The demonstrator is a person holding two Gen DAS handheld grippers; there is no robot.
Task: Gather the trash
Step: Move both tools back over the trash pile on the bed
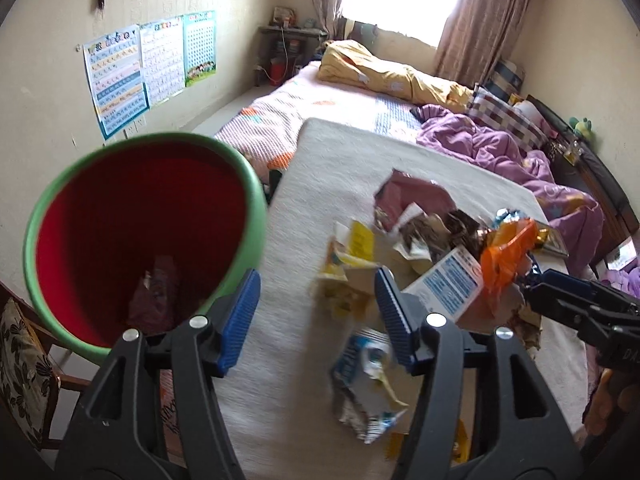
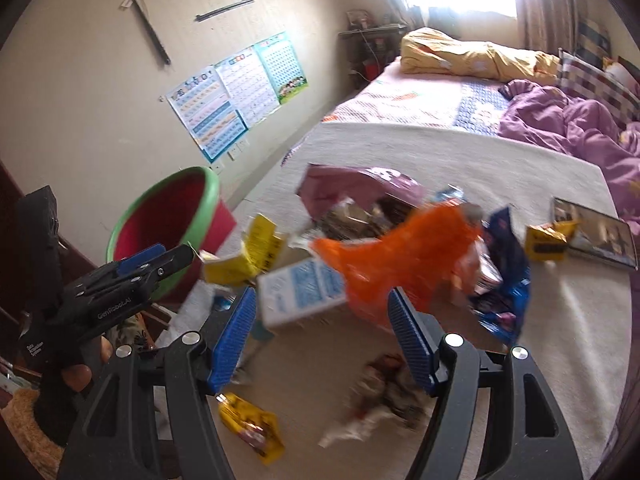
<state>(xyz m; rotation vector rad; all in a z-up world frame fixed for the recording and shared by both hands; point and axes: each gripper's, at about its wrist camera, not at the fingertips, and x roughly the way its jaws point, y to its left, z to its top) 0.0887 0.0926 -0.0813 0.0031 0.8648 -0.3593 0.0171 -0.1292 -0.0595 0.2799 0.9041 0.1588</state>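
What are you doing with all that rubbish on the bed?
A person is tidying up trash with a hand-held gripper in each hand. Wrappers and a small carton lie piled on the white blanket. Both grippers, left and right, are open and hold nothing. The green bin beside the bed already has one wrapper inside.

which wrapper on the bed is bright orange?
The crinkled orange plastic wrapper atop the trash pile; the other pieces are yellow, blue, pink or white.
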